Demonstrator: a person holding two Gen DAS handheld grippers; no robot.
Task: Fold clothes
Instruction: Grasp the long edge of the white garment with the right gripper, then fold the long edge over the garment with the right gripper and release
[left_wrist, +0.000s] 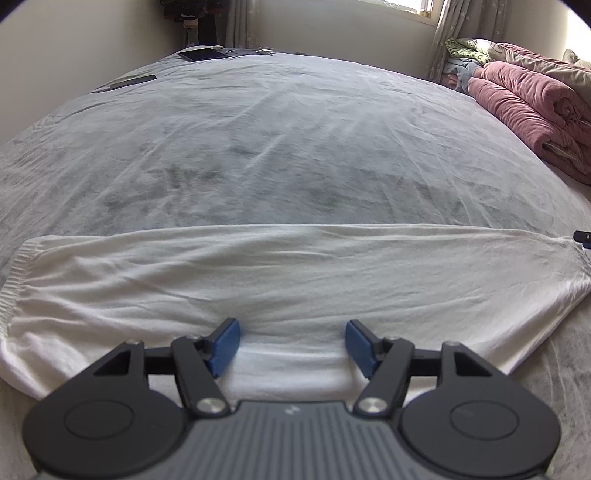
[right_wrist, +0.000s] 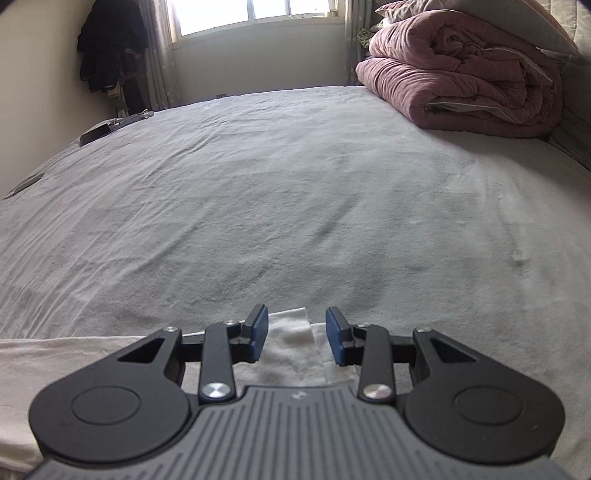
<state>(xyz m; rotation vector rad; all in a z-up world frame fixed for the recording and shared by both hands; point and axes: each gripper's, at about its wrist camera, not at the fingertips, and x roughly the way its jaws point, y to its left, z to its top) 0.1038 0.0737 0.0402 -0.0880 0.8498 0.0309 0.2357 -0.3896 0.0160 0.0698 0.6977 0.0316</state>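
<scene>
White garment laid flat along the near edge of the bed

White garment (left_wrist: 295, 280) lies spread in a long band across the near part of the grey bedsheet (left_wrist: 280, 147), its ribbed hem at the left end and its right end tapering to a corner. Nearest the left wrist camera, the left gripper (left_wrist: 291, 345) sits low over the garment's near edge with its blue pads (left_wrist: 224, 347) spread wide and nothing between them. In the right wrist view, the right gripper (right_wrist: 295, 341) has its fingers parted too, straddling a small raised corner of the white cloth (right_wrist: 291, 343) without clamping it; whether the pads touch the fabric cannot be told. Beyond the garment the sheet runs wrinkled and bare toward the far side. Far right, a folded pink quilt (right_wrist: 461, 85) is piled on the bed. Far left, a dark tablet (left_wrist: 201, 54) lies at the bed's edge, and a window (right_wrist: 251, 14) lights the far wall.
</scene>
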